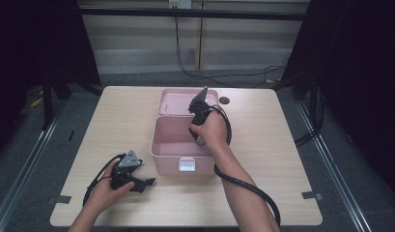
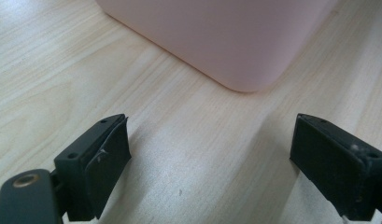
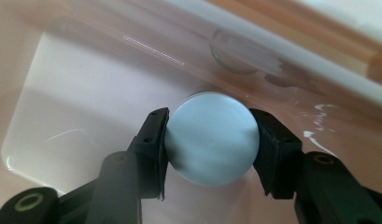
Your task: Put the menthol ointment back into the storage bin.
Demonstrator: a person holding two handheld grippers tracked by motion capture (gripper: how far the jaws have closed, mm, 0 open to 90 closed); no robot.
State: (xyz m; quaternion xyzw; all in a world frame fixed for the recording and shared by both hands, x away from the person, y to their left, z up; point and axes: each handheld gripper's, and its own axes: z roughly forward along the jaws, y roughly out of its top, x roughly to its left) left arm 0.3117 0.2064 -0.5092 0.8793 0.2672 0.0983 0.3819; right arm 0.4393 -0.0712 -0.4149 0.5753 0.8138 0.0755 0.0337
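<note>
The right tongs (image 3: 211, 140) pinch a pale disc (image 3: 211, 139) over the pink box (image 1: 159, 145), the left tongs (image 2: 209, 158) rest spread; a loosened grip could drop it askew.

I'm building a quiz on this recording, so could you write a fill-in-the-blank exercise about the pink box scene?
1. The right gripper is shut on a round pale blue ____.
2. That gripper reaches down into the open pink plastic box, whose hinged ____ stands open behind it.
3. The left gripper rests on the light wooden table with its jaws ____ and nothing between them.
4. A small dark round disc lies on the table beside the box's ____.

Missing words: ball; lid; open; lid
</note>
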